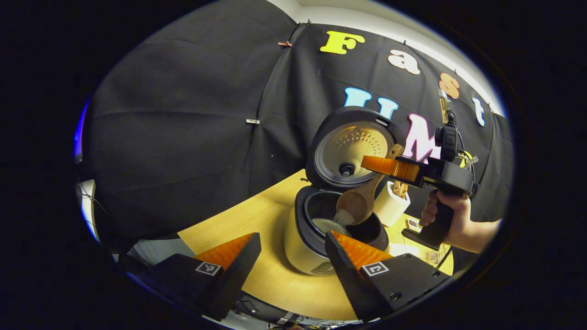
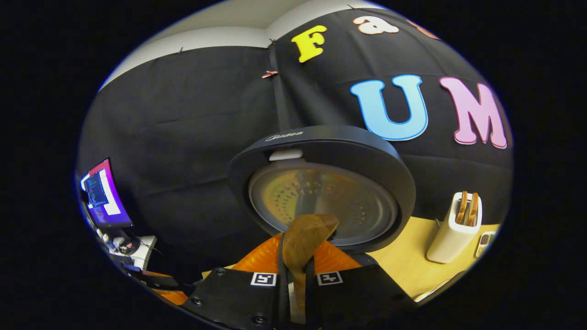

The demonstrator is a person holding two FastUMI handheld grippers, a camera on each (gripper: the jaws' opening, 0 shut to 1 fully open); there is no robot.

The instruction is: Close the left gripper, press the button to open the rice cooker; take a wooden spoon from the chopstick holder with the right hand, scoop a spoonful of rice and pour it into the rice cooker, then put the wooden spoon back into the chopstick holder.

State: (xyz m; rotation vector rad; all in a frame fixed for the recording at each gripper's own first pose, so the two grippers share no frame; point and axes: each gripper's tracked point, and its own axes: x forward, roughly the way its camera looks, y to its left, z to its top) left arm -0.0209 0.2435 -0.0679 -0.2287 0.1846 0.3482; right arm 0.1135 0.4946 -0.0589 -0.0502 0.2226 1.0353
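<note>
Left gripper view, my left gripper point(image 1: 293, 256): fingers spread, nothing between them, hovering before the open rice cooker point(image 1: 316, 233) near the tabletop's point(image 1: 257, 220) front edge.
Left gripper view, my right gripper point(image 1: 390, 167): hand point(image 1: 451, 215) level, pinching the wooden spoon point(image 1: 362, 197).
Spoon axis: steep, bowl down over the pot, rice on it.
Right gripper view, my right gripper point(image 2: 298, 256): pressed together on the spoon handle; lid point(image 2: 321, 183) upright ahead; chopstick holder point(image 2: 456, 229) toward the tabletop's right edge.

Dim booth, sharp, fisheye-warped edges
</note>
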